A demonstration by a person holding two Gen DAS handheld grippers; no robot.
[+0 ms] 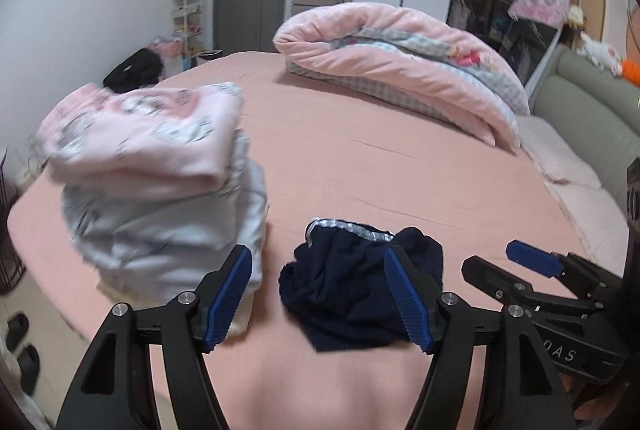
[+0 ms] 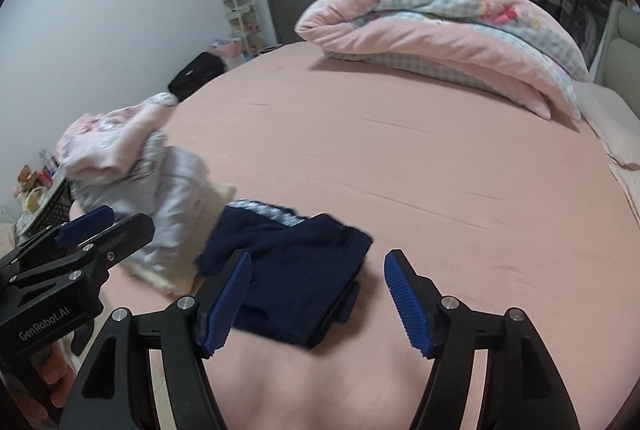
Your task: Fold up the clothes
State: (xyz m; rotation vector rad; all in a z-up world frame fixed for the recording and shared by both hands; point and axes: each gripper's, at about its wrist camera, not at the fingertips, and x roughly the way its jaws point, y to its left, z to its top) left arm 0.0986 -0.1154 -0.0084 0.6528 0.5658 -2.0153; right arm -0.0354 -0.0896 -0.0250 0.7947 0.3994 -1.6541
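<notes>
A folded navy garment point(image 1: 352, 294) with a silver-white stripe along its far edge lies on the pink bed sheet point(image 1: 360, 158), near the front edge. Left of it stands a stack of folded clothes point(image 1: 160, 190), pink print on top, pale blue-white below. My left gripper point(image 1: 320, 294) hangs open above the navy garment, touching nothing. The right gripper point(image 1: 520, 262) shows at the right edge of that view. In the right wrist view the navy garment point(image 2: 288, 270) lies flat and my right gripper point(image 2: 318, 296) is open just above its right part, holding nothing. The left gripper point(image 2: 92, 226) appears at the left.
A rolled pink and checked quilt point(image 1: 400, 62) lies at the far right of the bed. A grey-green headboard point(image 1: 592, 110) and pale pillows point(image 1: 568, 174) line the right side. Slippers point(image 1: 20, 342) sit on the floor at the left. A black bag point(image 1: 134, 68) lies beyond the bed.
</notes>
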